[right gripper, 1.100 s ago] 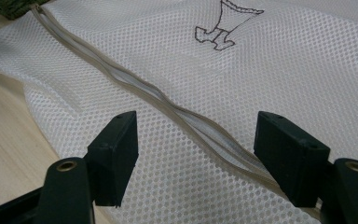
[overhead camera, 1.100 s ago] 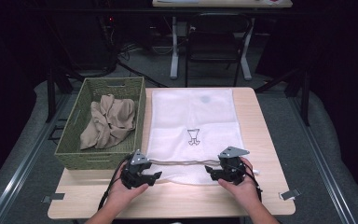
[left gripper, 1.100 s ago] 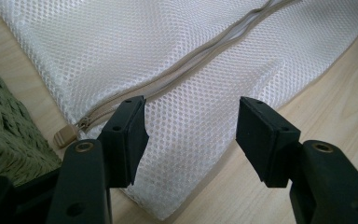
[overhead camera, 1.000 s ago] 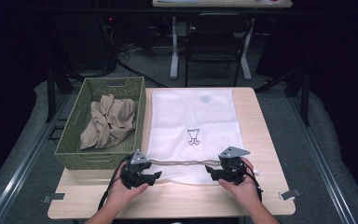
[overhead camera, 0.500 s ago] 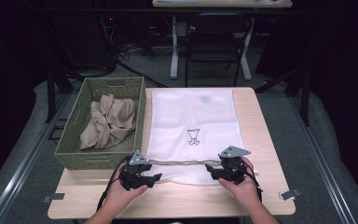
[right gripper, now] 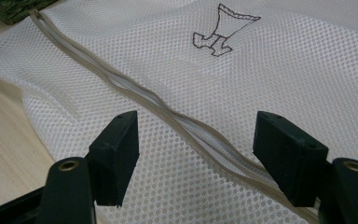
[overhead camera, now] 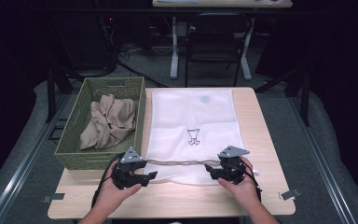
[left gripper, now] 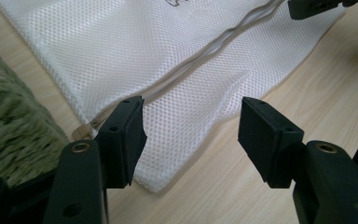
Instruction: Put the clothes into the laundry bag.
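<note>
A white mesh laundry bag [overhead camera: 193, 116] lies flat on the wooden table [overhead camera: 261, 196], with a small dark emblem [overhead camera: 194, 136] at its middle. A beige zipper [overhead camera: 177, 163] runs across the bag near its front edge. My left gripper [overhead camera: 149, 177] is open at the bag's front left corner, jaws pointing right. In the left gripper view, the left gripper [left gripper: 191, 135] straddles that corner of the mesh bag [left gripper: 98, 51], just below the zipper [left gripper: 205, 51]. My right gripper [overhead camera: 209, 171] is open at the front right, jaws pointing left. In its own view, the right gripper [right gripper: 196, 154] hovers over the zipper [right gripper: 168, 112].
A green woven basket [overhead camera: 74, 156] stands along the table's left side and holds crumpled beige cloth [overhead camera: 109, 119]. Its wall [left gripper: 9, 121] is close beside my left gripper. Bare wood lies in front of the bag. Chairs and desk legs stand beyond the table.
</note>
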Motion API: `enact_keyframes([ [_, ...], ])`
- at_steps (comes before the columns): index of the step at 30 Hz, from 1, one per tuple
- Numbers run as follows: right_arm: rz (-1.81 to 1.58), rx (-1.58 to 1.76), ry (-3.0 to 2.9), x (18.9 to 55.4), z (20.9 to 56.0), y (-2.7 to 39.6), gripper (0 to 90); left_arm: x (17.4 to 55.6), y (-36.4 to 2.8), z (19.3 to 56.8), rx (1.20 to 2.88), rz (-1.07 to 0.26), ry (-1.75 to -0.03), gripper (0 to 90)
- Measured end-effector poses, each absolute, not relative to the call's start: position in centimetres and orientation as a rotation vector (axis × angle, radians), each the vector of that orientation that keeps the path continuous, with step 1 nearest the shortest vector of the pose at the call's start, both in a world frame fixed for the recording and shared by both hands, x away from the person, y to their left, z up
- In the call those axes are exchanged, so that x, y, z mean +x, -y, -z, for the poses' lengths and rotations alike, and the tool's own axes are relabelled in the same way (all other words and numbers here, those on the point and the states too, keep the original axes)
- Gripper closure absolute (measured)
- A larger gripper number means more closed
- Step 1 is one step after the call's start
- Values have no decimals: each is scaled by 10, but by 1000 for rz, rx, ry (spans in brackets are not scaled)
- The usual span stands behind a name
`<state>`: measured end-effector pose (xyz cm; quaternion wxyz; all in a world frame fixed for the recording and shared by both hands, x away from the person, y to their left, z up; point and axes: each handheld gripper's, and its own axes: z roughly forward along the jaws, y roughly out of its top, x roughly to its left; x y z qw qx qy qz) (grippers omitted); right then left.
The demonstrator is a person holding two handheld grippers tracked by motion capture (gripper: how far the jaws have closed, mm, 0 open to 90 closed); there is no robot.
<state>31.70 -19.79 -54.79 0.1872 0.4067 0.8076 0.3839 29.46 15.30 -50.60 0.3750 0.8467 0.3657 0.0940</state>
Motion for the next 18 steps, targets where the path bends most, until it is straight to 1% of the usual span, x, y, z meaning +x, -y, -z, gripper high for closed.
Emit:
enact_keyframes([
  [18, -1074, 1141, -2288, 318, 549, 196, 311, 299, -183, 486, 2102, -265, -1018, 410],
])
